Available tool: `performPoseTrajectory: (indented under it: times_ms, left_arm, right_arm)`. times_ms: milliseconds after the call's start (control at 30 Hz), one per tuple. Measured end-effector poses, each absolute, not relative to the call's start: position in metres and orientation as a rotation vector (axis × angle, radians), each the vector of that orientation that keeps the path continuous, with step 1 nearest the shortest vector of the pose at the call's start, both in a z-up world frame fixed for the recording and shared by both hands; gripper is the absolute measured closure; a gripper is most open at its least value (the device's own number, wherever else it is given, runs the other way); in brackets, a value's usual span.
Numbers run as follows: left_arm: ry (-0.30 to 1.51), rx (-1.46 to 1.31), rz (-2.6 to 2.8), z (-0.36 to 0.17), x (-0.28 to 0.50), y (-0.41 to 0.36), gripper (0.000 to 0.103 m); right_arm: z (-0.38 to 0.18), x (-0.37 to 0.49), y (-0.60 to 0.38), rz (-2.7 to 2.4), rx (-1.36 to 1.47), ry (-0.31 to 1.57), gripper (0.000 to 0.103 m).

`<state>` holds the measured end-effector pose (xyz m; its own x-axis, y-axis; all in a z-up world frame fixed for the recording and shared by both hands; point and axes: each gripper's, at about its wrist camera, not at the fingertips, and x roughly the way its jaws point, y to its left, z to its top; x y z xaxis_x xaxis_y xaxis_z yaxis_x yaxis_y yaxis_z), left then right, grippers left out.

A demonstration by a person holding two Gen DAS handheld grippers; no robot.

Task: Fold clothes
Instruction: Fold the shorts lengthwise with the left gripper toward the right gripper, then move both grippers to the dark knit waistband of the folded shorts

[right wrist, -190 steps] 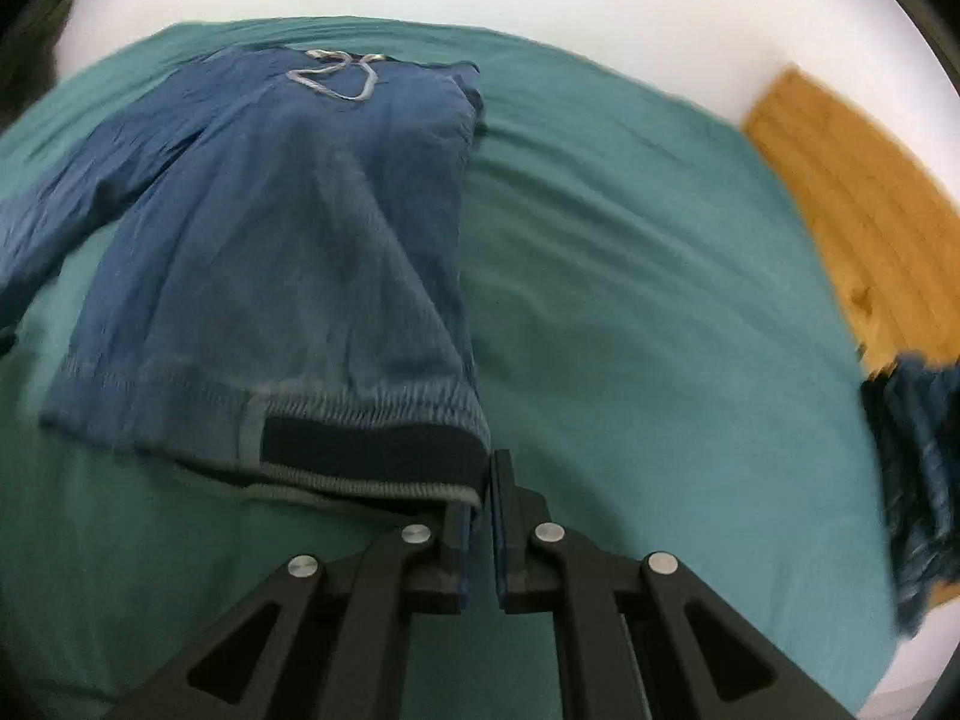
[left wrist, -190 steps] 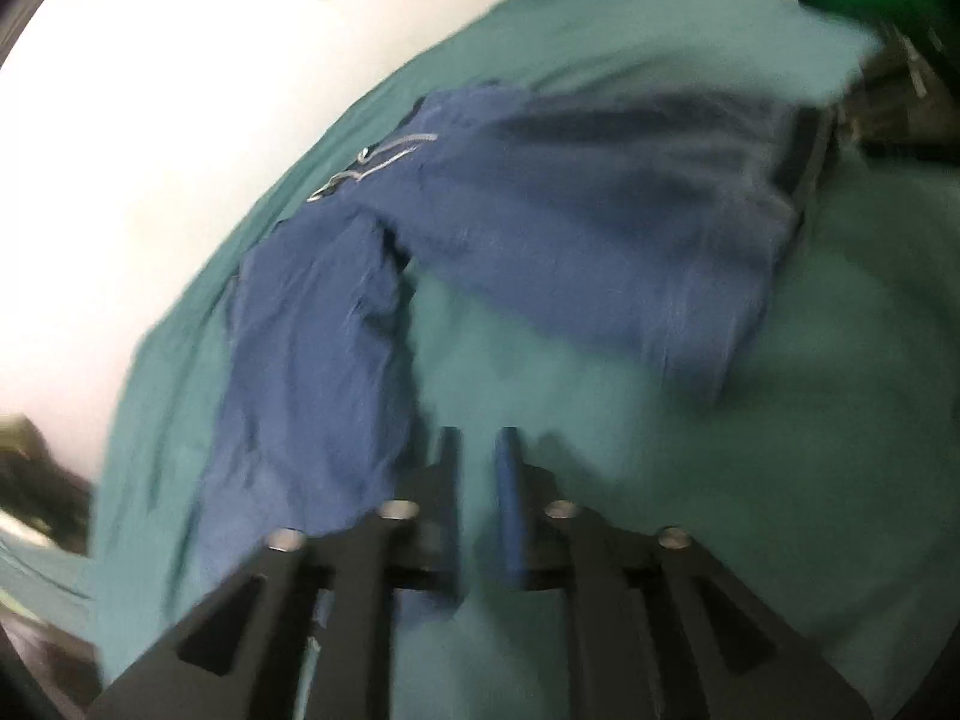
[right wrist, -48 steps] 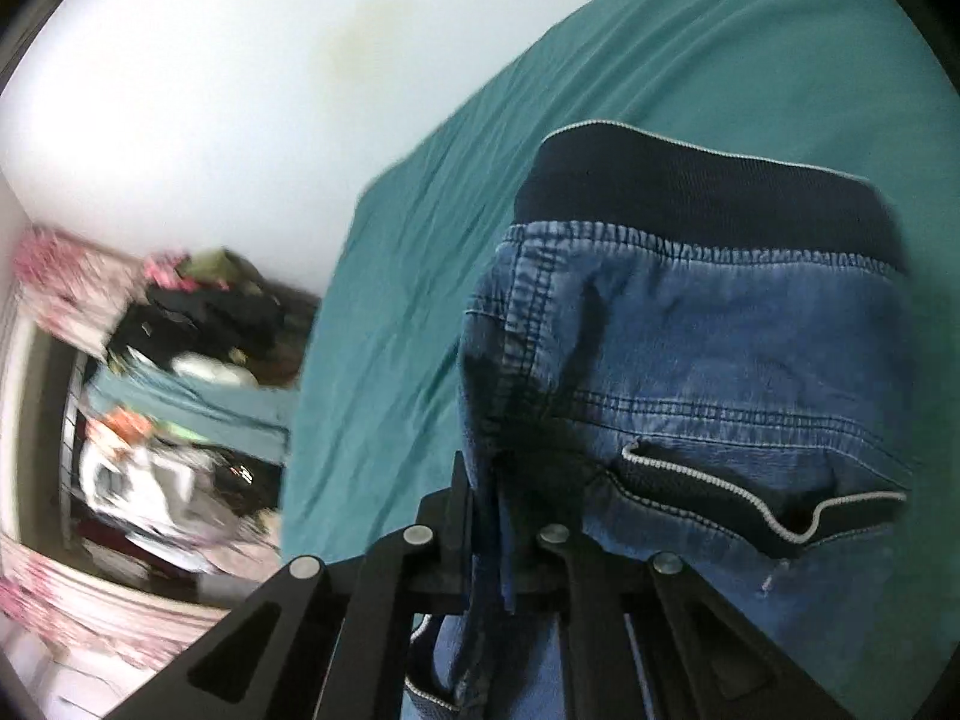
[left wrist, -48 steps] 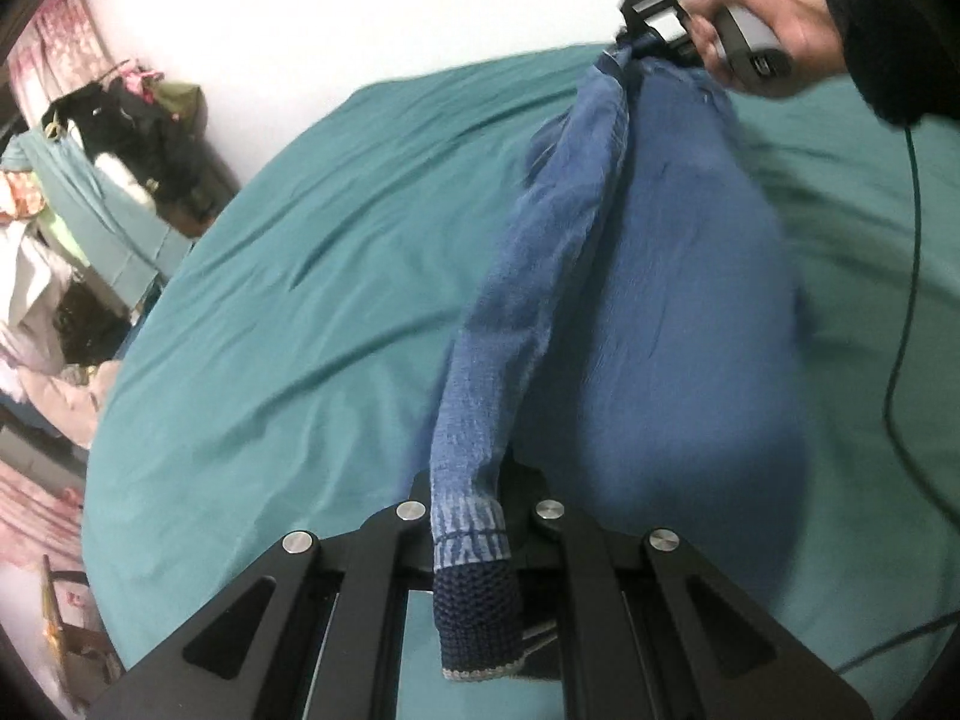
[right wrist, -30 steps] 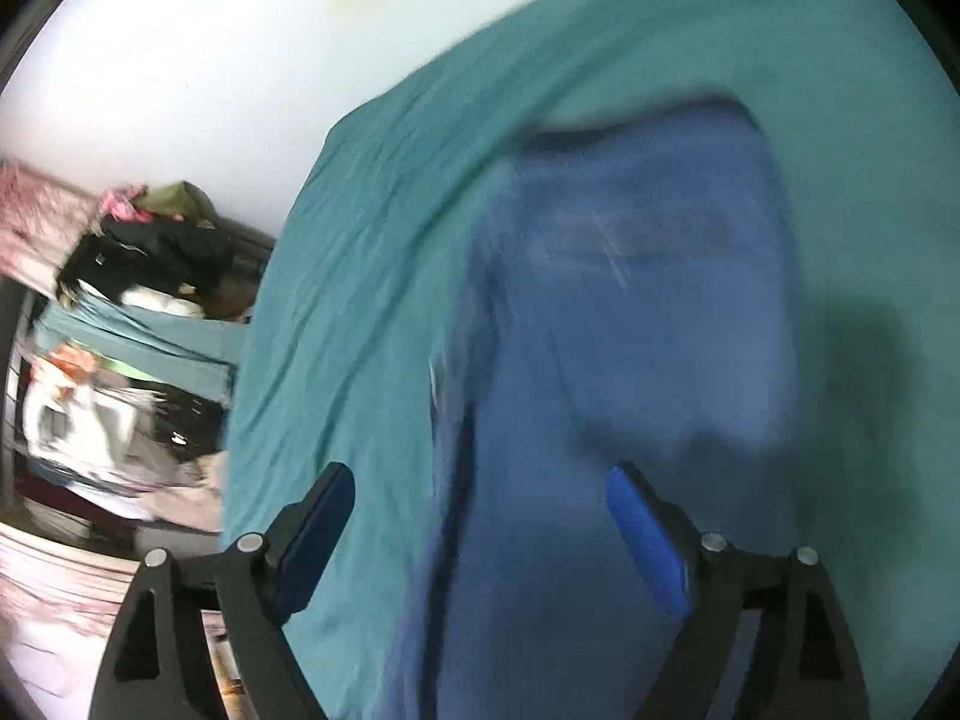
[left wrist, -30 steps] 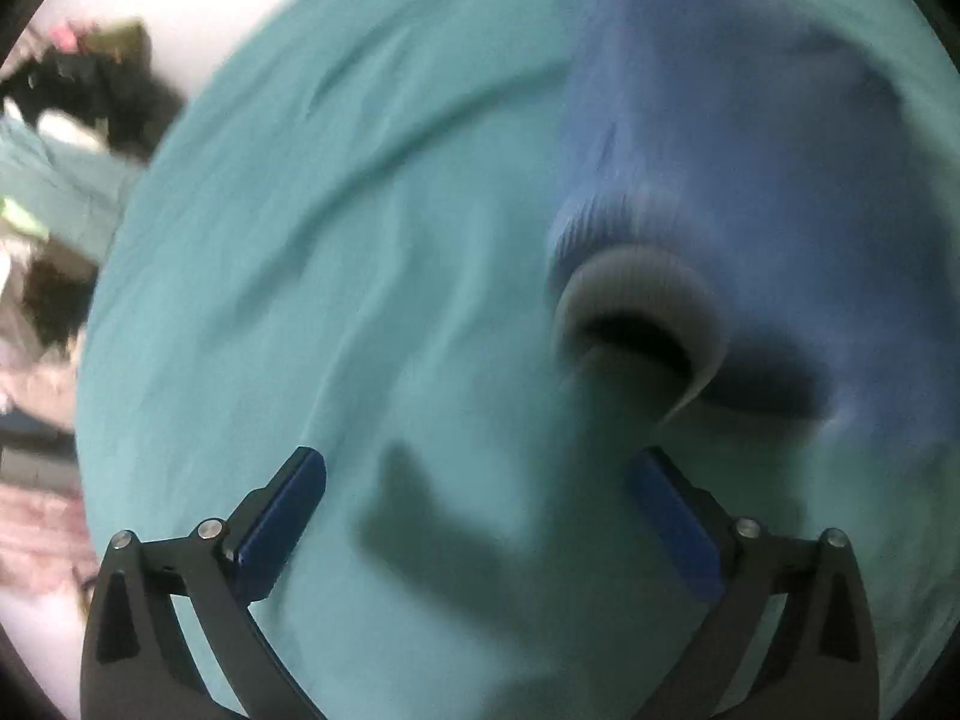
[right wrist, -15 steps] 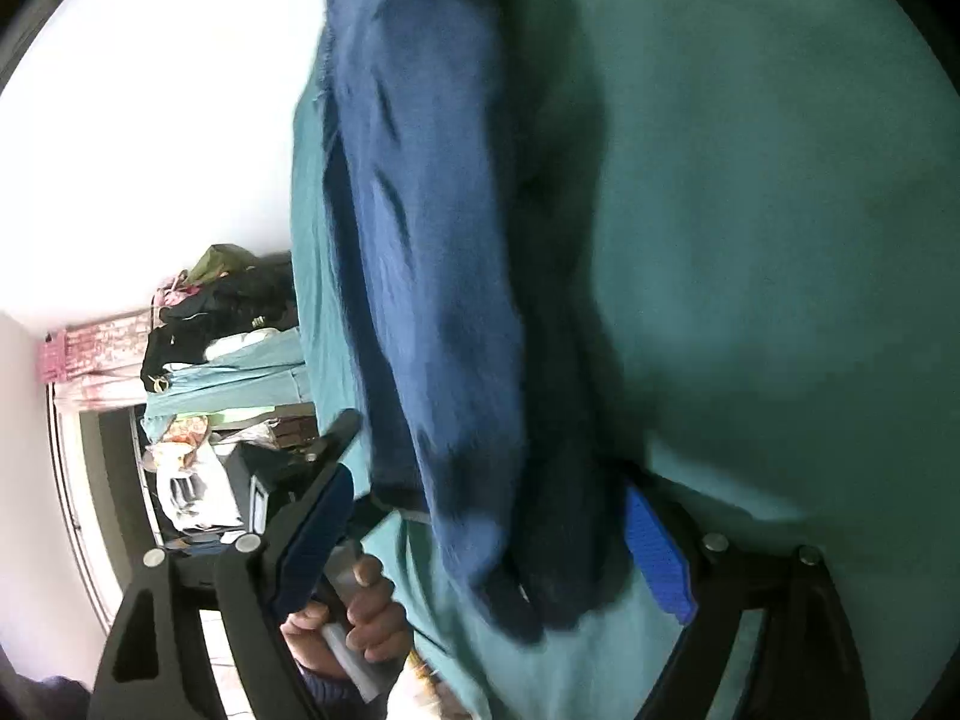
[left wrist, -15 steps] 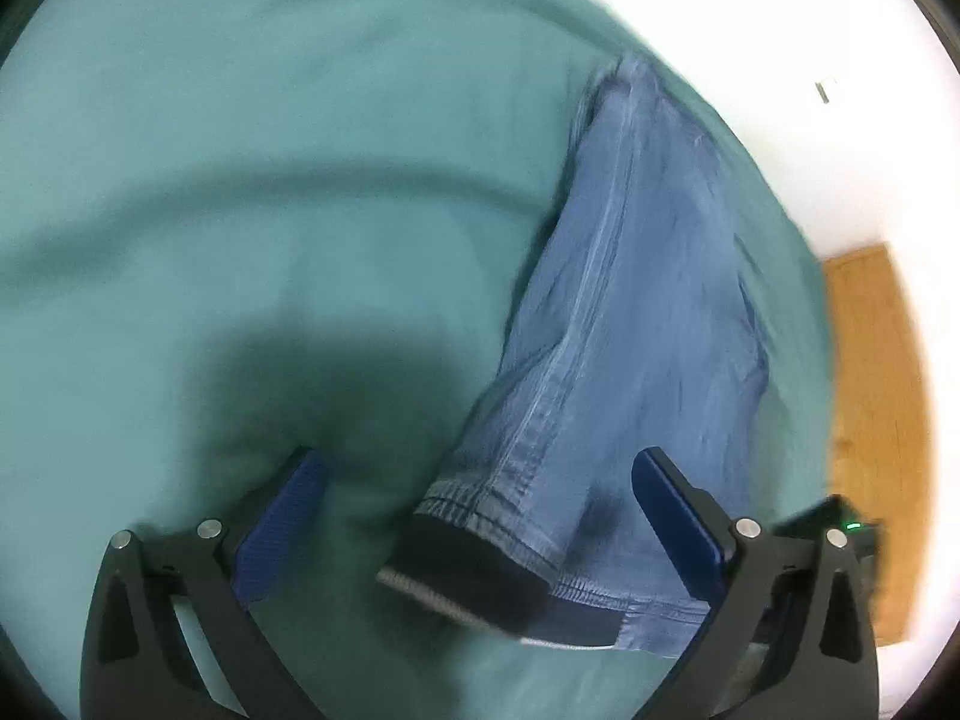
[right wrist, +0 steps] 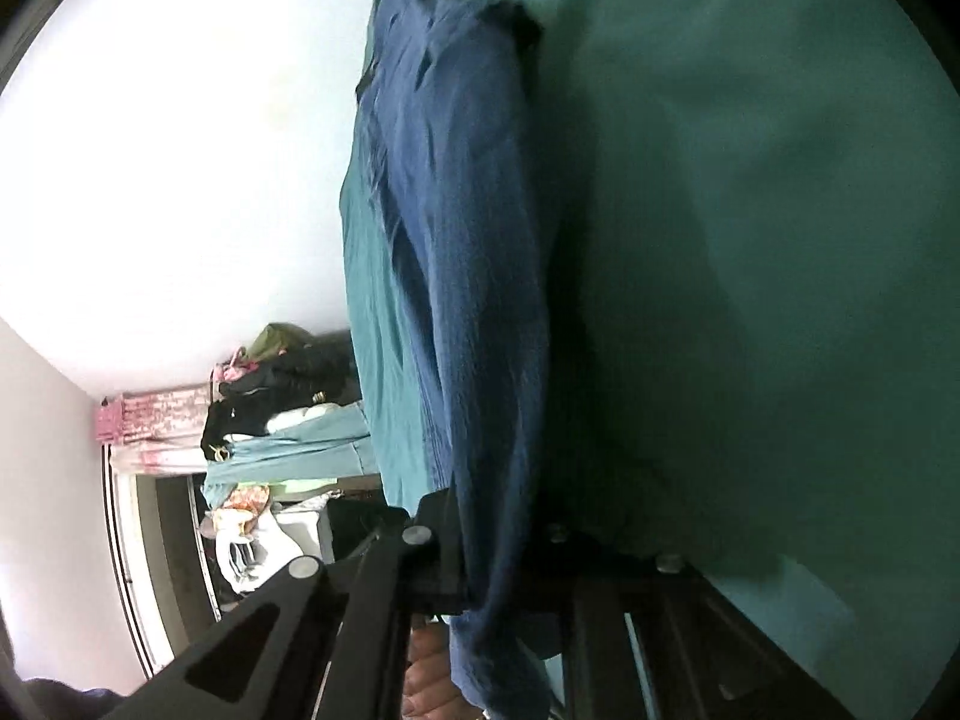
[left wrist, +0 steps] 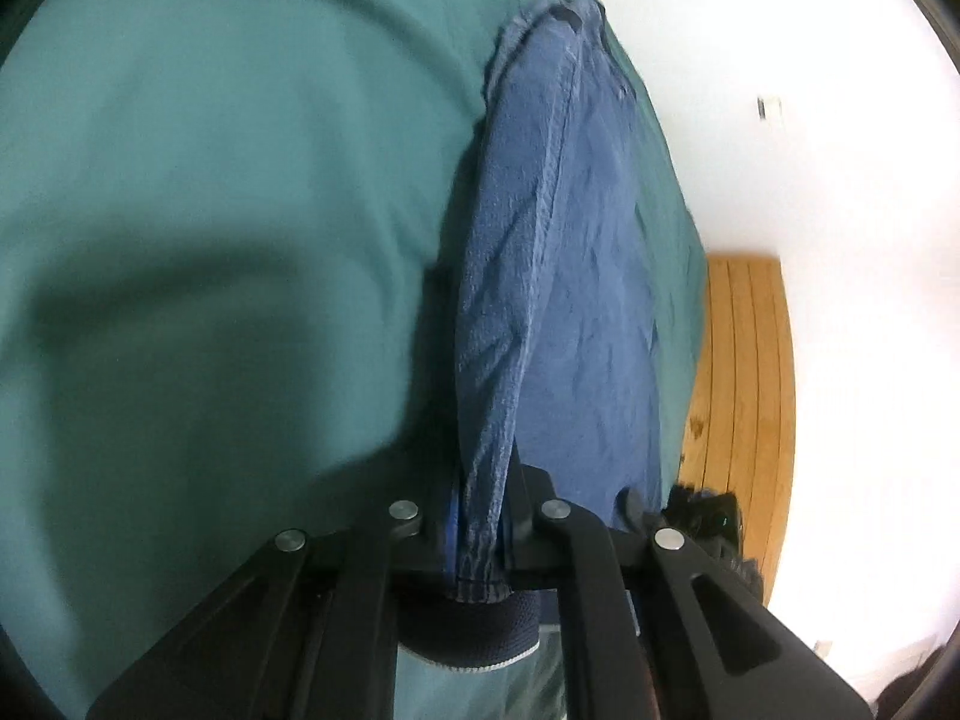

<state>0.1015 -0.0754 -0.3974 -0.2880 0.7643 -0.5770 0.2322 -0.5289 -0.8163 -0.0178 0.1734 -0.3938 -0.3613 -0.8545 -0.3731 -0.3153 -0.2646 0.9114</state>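
Left gripper (left wrist: 480, 531): jaws drawn in on the jeans (left wrist: 558, 276) just above the cuff (left wrist: 468, 636); denim fills the gap between the two black fingers, pinched at 6 o'clock of the left wrist view
Cuff: dark ribbed band with a pale edge, hanging out behind the fingers toward the camera
Jeans, left view: a long blue strip running from the grip up to 12 o'clock, side seam uppermost, lying along the edge of the bed (left wrist: 210, 210)
Right gripper (right wrist: 498, 564): fingers brought together on the other end of the jeans (right wrist: 468, 252); cloth passes between them at 6 o'clock and hangs below; the right-hand finger is in deep shadow
Jeans, right view: darker blue band stretching from the grip to 12 o'clock, near the bed's (right wrist: 750, 210) left edge
Bed: green sheet, softly creased, filling the 9 o'clock half of the left view and the 3 o'clock half of the right
Floor (left wrist: 744, 372): wood boards at 3 o'clock, left view
Wall (right wrist: 180, 150): white, at 10 o'clock, right view
Clothes pile (right wrist: 270, 396): dark and pale garments heaped at 8 o'clock, right view, beside the bed
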Motion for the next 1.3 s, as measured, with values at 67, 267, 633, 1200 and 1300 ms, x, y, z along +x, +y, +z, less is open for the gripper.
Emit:
performPoseTrajectory:
  times_ms: [67, 267, 633, 1200, 1300]
  left_arm:
    - [-1.236, -1.584, 1.846, -0.396, 0.107, -0.074, 0.095]
    - [-1.213, -1.677, 1.775, -0.404, 0.137, -0.073, 0.094]
    - [-1.063, -1.895, 1.741, -0.384, 0.117, -0.081, 0.081]
    - [-0.584, -1.772, 2.016, -0.362, -0.162, -0.018, 0.019]
    - [-0.651, -1.759, 2.041, -0.351, -0.164, -0.031, 0.019]
  right_arm:
    - [-0.386, -0.011, 0.16, -1.674, 1.461, -1.53, 0.098]
    - [-0.401, 0.008, 0.138, -1.661, 1.676, -1.41, 0.097]
    - [-0.33, -0.039, 0.104, -1.943, 1.96, -0.89, 0.062]
    - [-0.321, -0.225, 0.105, -2.203, 1.955, -0.797, 0.09]
    - [-0.314, -0.238, 0.068, -2.013, 1.824, -0.901, 0.027]
